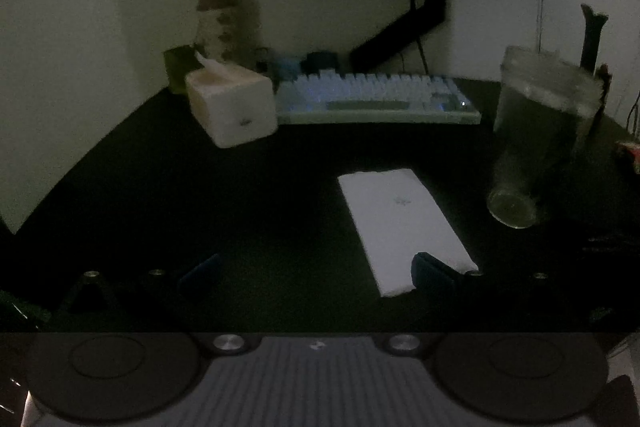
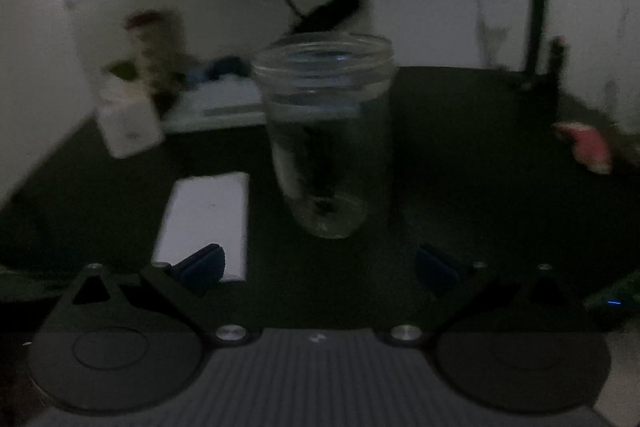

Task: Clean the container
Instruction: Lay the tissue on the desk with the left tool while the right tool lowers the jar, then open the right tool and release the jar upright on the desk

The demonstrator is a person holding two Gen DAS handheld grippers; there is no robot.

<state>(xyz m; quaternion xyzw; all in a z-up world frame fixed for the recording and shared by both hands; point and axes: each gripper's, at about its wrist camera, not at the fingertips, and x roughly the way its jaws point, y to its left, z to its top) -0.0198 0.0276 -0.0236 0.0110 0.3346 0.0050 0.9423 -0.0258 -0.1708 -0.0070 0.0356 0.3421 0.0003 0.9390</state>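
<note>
Left wrist view: the left gripper [image 1: 316,267] has its jaws spread wide and holds nothing — the glass jar [image 1: 532,139] stands upright on the dark desk [image 1: 200,187], well right of the folded white tissue [image 1: 404,223].

Right wrist view, blurred: the right gripper [image 2: 318,263] looks open too, jar [image 2: 326,135] ahead between its 2 fingers, apparently untouched, right of the tissue [image 2: 204,219].

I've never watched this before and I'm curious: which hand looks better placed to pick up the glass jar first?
Probably the right. The right gripper is open with the glass jar standing straight ahead between its fingers. The left gripper, also open, sits by the folded white tissue, with the jar off to its right.
</note>
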